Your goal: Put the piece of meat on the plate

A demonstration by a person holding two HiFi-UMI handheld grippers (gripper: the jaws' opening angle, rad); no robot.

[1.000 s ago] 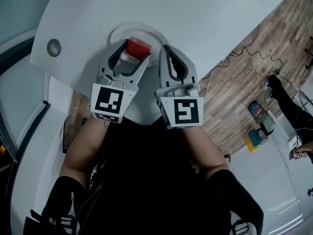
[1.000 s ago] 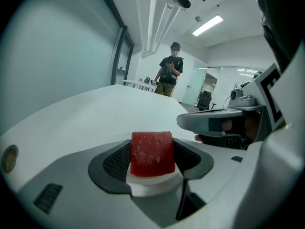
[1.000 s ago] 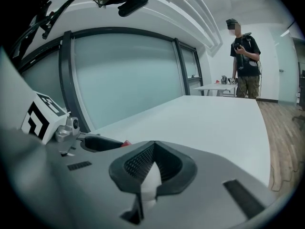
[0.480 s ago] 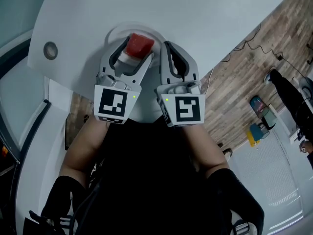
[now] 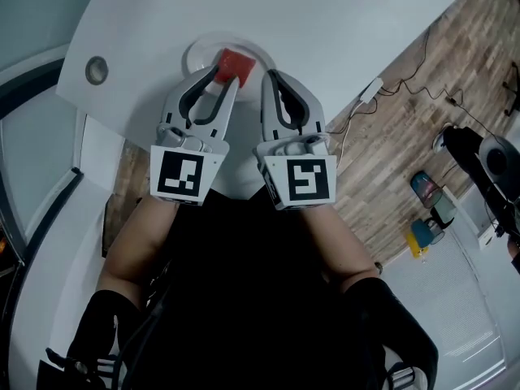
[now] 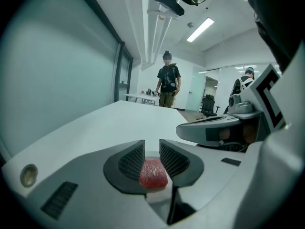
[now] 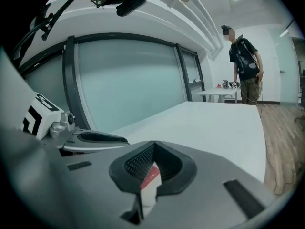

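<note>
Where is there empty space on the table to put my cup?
The white table is bare beyond the plate to its far edge, and between plate and round hole. It's crowded at the near edge: meat on the plate, left gripper closing on nothing just short of it, right gripper beside.
</note>
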